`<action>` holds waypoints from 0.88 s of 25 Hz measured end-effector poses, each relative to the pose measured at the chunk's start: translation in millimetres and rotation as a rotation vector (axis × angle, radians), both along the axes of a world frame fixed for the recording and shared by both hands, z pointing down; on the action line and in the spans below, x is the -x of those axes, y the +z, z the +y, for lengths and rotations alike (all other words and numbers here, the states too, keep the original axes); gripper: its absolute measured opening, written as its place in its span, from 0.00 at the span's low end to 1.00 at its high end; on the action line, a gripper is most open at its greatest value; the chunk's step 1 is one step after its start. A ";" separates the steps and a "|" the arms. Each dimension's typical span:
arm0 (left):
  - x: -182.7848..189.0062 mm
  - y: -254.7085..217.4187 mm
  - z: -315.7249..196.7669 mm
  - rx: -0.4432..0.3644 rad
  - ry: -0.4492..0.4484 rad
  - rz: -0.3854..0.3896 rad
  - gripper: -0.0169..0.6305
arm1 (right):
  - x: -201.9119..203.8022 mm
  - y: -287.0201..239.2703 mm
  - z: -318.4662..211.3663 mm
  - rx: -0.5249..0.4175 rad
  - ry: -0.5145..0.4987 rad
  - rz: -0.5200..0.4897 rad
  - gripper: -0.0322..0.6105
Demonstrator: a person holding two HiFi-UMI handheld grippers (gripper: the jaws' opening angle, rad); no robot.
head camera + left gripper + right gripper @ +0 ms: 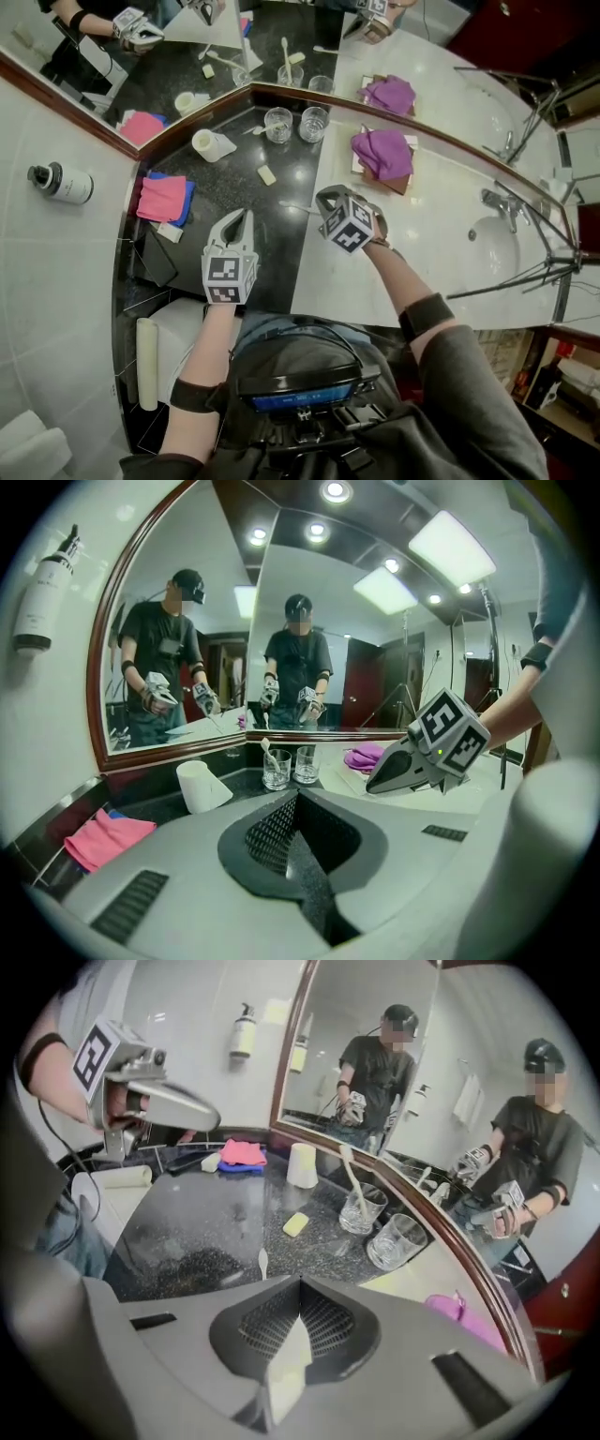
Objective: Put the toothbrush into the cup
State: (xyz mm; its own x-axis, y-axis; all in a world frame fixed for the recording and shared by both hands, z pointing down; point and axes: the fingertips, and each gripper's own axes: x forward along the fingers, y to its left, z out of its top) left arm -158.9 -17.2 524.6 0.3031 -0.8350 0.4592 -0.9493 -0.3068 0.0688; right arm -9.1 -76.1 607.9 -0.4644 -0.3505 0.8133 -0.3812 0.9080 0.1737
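Note:
Two glass cups stand at the back of the black counter (234,187). The left cup (277,124) (362,1209) has one white toothbrush (352,1180) leaning in it; the right cup (313,123) (397,1240) is empty. My right gripper (323,198) (300,1281) hangs above the counter's seam, shut on a second white toothbrush (296,207) whose head (262,1262) sticks out past the tips. My left gripper (246,218) (298,795) is shut and empty, to the left over the black counter.
A soap bar (267,174) and a tipped white paper cup (211,143) lie near the cups. A pink cloth (162,199) is at the left edge, a purple cloth (382,153) on the white counter, and the sink (492,251) at the right. Mirrors close the back.

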 end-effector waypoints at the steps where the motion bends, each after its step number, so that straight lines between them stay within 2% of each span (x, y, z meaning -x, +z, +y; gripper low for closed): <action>1: 0.6 -1.1 -1.5 -0.005 -0.001 -0.004 0.03 | -4.2 -8.3 -3.3 0.002 0.041 -0.036 0.07; 6: -2.2 -12.4 -6.0 -0.024 0.002 -0.004 0.03 | -29.1 -53.4 -13.2 0.004 0.230 -0.210 0.07; 13: -8.9 -23.0 -12.2 -0.031 0.016 0.014 0.03 | -85.7 -84.4 -11.4 -0.016 0.472 -0.427 0.07; 22: -23.8 -23.5 -20.8 -0.021 0.050 0.015 0.03 | -186.4 -86.7 10.0 -0.075 0.773 -0.584 0.07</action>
